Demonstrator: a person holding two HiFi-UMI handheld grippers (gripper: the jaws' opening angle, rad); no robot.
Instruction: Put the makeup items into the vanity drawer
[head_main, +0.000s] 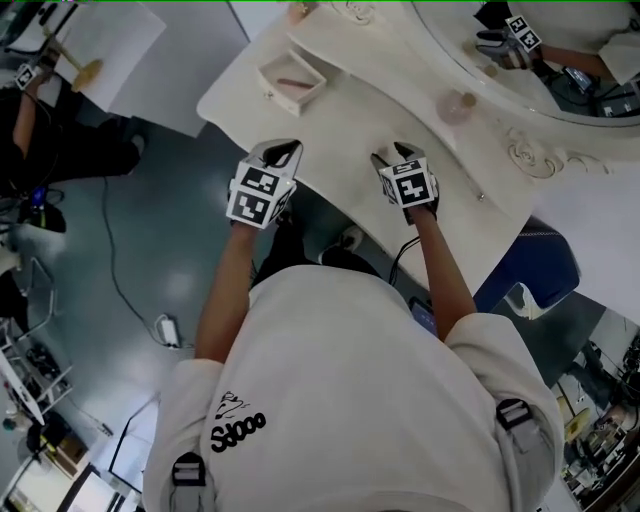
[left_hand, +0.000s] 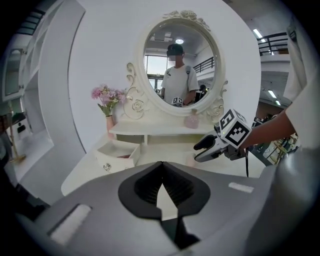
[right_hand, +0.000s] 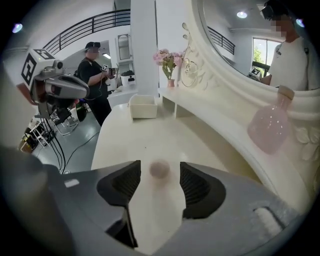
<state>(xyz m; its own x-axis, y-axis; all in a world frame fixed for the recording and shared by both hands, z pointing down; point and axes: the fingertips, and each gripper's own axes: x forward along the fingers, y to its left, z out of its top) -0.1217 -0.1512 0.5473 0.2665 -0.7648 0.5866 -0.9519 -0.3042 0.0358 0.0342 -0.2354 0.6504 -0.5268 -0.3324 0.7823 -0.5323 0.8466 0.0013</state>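
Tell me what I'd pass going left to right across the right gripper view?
left gripper → open drawer → pink bottle

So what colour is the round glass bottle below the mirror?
Pale pink bottle, clearest in the right gripper view.

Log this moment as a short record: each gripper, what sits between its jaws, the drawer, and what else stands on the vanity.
left gripper: shut, nothing in it, near the front edge of the tabletop
right gripper: open, low over the tabletop
between right jaws: small pinkish round item on the tabletop, pads not touching it; kind unclear
drawer: open, left of both grippers; a reddish item lies in it
shelf: pink bottle below the mirror; vase of pink flowers at the left end
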